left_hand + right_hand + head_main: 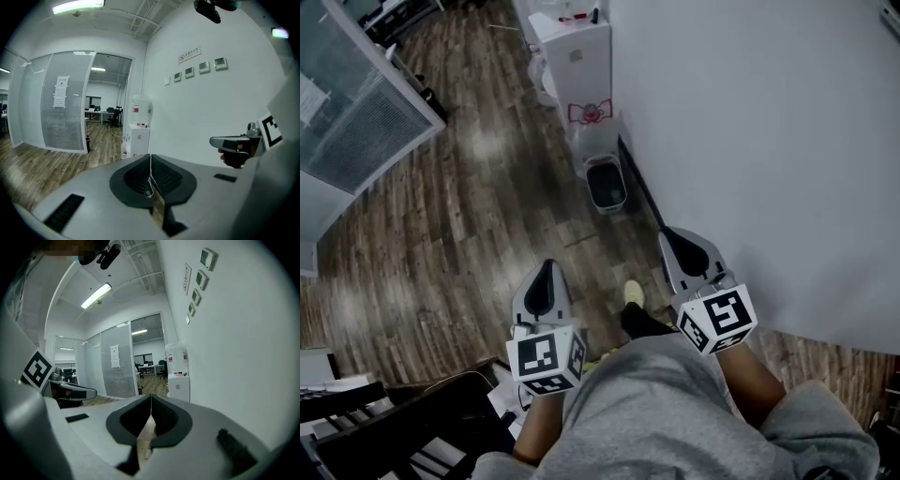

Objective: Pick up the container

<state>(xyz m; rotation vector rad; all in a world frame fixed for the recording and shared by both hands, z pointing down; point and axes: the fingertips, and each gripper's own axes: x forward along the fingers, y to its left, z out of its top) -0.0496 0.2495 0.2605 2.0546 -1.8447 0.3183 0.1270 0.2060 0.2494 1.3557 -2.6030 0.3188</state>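
Both grippers are held out over a wooden floor, and neither has anything in it. In the head view my left gripper is shut, its jaws meeting in a thin line. My right gripper, also shut, is close to the white wall. A small dark open-topped bin stands on the floor against that wall, well ahead of both grippers. From the left gripper the right gripper shows at the right. From the right gripper the left gripper shows at the left.
A white water dispenser stands just beyond the bin and shows in both gripper views. A glass partition lines the left side. The white wall runs along the right. Dark furniture sits at the lower left.
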